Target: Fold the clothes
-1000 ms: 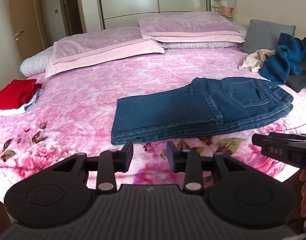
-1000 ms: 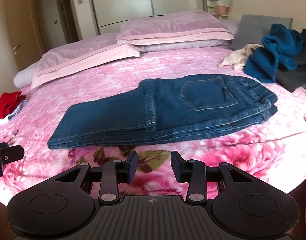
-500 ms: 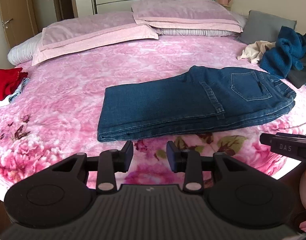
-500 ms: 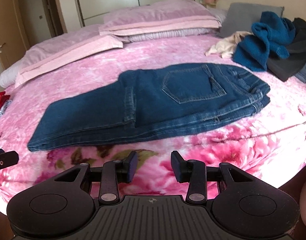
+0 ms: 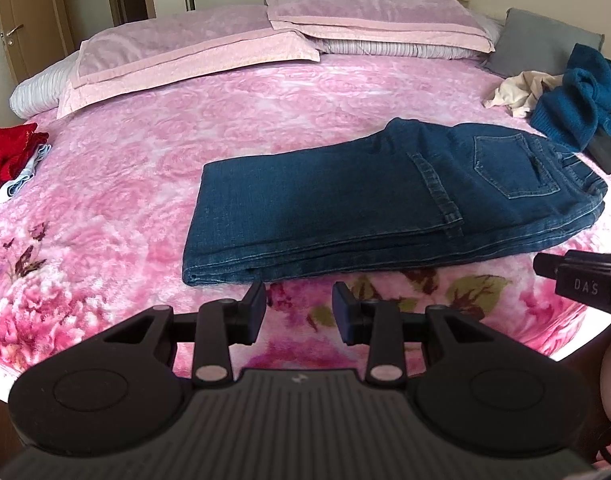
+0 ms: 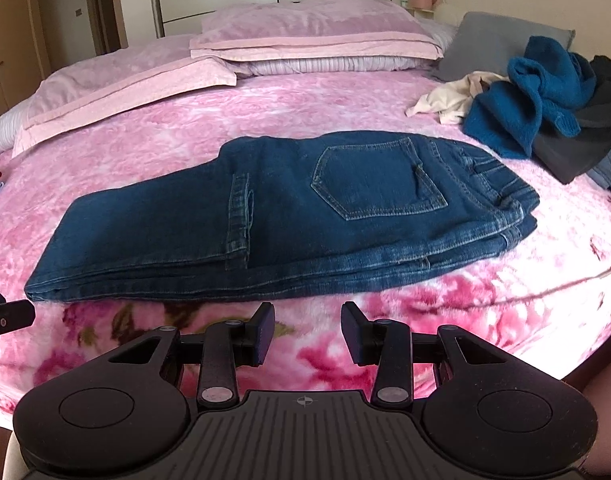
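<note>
**A:** Start at the tools. How do they stand?

**B:** The left gripper (image 5: 298, 307) has its jaws parted with nothing between them, hanging above the front edge of the pink floral bedspread (image 5: 233, 128). The right gripper (image 6: 307, 330) is the same: jaws apart, empty, just short of the cloth.

**A:** And the jeans?

**B:** The folded jeans (image 5: 365, 200) lie flat on the bedspread just beyond both grippers, apart from them, back pocket up, waistband to the right.

**A:** What does one camera give that the other lacks?

**B:** The left wrist view shows the folded red garment (image 5: 7, 154) on a small stack at the bed's left edge almost whole; the right view catches only a sliver. It also shows the right tool's tip at its right border. The right wrist view shows more of the unfolded heap: blue sweater (image 6: 545, 92), cream cloth (image 6: 449, 98), dark garment (image 6: 577, 152). Both show the pillows (image 6: 305, 28) and grey cushion (image 6: 501, 40).
</note>
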